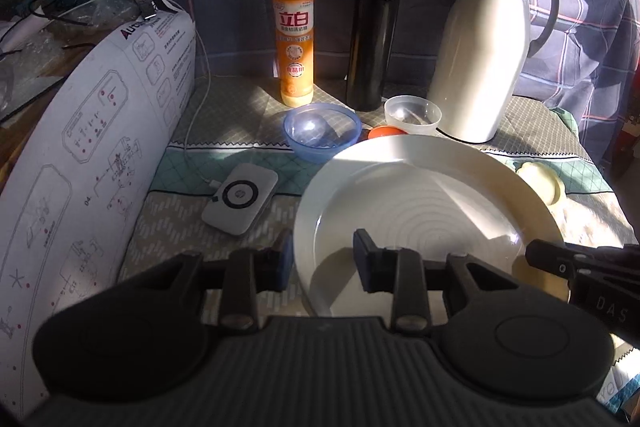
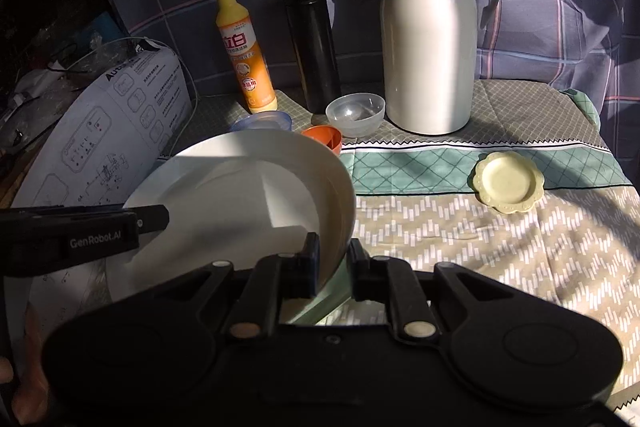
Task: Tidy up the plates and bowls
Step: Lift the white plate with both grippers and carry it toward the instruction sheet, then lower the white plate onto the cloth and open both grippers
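Observation:
A large white plate (image 1: 424,195) is held tilted above the cloth-covered table; it also shows in the right wrist view (image 2: 240,187). My left gripper (image 1: 324,263) straddles its left rim, with a gap between the fingers. My right gripper (image 2: 334,271) is shut on the plate's right rim. A blue bowl (image 1: 322,131), a clear bowl (image 1: 412,113) and an orange bowl (image 1: 384,132) stand behind the plate. A small pale yellow scalloped dish (image 2: 508,183) lies on the cloth to the right.
A yellow detergent bottle (image 1: 294,35), a black flask (image 1: 374,39) and a white thermos jug (image 1: 488,43) stand at the back. A white box (image 1: 92,147) leans at the left. A white charger with cable (image 1: 240,199) lies beside the plate.

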`<action>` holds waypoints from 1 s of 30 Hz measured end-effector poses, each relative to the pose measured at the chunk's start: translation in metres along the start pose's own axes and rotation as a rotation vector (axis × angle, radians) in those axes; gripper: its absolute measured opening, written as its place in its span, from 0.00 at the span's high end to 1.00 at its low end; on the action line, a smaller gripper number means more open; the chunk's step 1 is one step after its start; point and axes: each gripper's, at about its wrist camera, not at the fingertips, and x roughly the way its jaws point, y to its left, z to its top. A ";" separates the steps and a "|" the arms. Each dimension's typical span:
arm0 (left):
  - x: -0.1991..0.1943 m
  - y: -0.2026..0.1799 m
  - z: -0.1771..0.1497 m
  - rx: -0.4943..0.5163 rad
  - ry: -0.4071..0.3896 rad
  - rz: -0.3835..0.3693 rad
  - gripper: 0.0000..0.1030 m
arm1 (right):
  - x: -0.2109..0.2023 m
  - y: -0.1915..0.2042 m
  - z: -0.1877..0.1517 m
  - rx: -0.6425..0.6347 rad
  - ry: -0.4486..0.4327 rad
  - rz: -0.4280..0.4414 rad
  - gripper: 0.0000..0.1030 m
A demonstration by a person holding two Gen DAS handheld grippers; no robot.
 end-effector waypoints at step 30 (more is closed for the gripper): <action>0.011 0.098 -0.132 -0.089 0.228 0.069 0.69 | 0.046 0.116 -0.095 -0.322 0.328 0.083 0.85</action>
